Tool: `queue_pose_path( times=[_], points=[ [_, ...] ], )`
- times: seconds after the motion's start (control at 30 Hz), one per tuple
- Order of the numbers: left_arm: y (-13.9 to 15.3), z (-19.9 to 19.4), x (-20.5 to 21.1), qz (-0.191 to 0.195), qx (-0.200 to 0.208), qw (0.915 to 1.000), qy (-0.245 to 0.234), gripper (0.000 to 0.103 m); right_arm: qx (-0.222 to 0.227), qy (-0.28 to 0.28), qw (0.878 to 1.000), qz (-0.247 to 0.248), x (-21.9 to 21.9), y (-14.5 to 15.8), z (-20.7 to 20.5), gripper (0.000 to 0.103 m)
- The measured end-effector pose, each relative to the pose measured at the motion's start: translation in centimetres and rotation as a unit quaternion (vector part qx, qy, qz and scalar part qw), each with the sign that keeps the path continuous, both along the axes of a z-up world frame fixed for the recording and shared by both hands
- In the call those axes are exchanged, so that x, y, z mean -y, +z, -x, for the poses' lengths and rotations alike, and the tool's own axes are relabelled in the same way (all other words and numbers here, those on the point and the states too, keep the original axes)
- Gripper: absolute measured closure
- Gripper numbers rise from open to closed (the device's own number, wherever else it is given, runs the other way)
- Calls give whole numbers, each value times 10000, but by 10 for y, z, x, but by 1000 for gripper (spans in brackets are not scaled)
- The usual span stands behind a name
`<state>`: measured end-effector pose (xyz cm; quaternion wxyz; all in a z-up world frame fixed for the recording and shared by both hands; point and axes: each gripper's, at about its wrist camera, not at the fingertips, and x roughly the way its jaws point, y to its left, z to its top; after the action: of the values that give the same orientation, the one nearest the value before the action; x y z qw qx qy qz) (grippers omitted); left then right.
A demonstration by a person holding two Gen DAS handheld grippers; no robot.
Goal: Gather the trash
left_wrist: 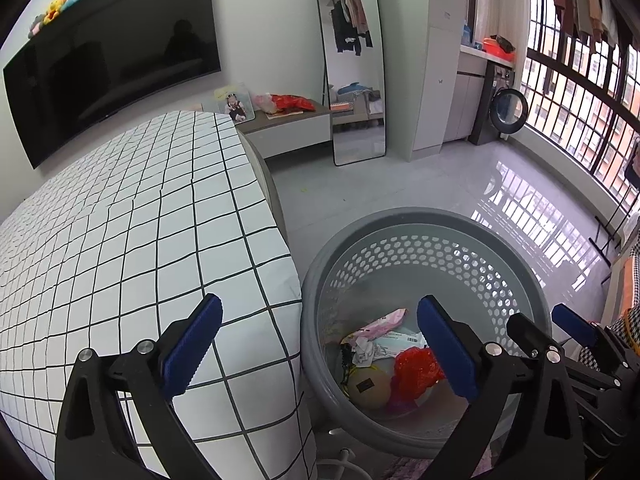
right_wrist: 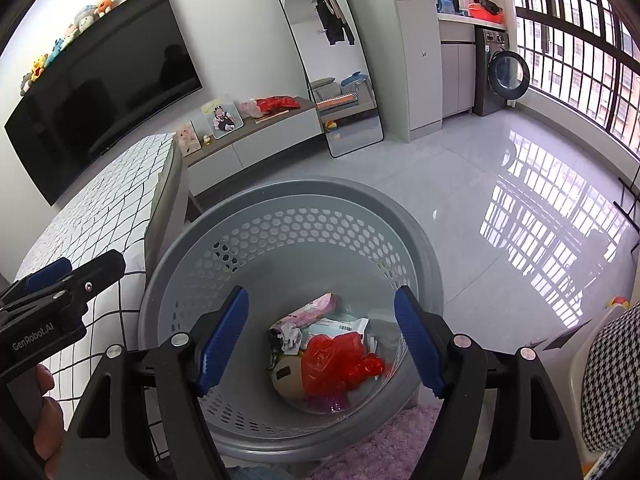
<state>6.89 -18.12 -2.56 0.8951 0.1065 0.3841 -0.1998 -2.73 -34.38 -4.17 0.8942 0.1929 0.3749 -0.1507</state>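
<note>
**Trash round: basket partly filled, both tools empty**

Item 1. Left gripper. Jaws spread wide, nothing between the pads. One pad sits over the edge of the checked cloth, the other over the basket mouth. No trash is gripped.

Item 2. Right gripper. Jaws apart, fairly wide, nothing pinched. Both pads frame the basket interior, which lies directly ahead of and below them.

Item 3. Basket. Grey, round, wall pierced with holes, standing on the floor just beside the covered surface. Holds the trash gathered so far.

Item 4. Trash in the basket, all seen between and beyond the right jaws:
- red plastic bag, crumpled, nearest the right-hand pad;
- pink wrapper, farthest from the jaws;
- white mailing pouch with a printed label, partly under the red bag;
- crumpled paper, toward the left-hand pad;
- a round tan object with a dark label, closest to the jaws; what it is cannot be told.

Item 5. Checked cloth. White with black grid lines, left of the basket. No loose trash shows on the visible part.

Status, as a judgement: several pieces are deposited, and neither tool carries anything. A red bag and a pale bag lie on the low cabinet well beyond the jaws; whether they count as trash cannot be told. If so, those remain.
</note>
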Motion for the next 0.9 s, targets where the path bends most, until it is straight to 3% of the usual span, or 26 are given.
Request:
queue_pose_path(
  times=[0.9],
  points=[
    [-1,2,-4,-155,18,9997,174,6,21,-9,10000,18,0,2,4,31]
  ],
)
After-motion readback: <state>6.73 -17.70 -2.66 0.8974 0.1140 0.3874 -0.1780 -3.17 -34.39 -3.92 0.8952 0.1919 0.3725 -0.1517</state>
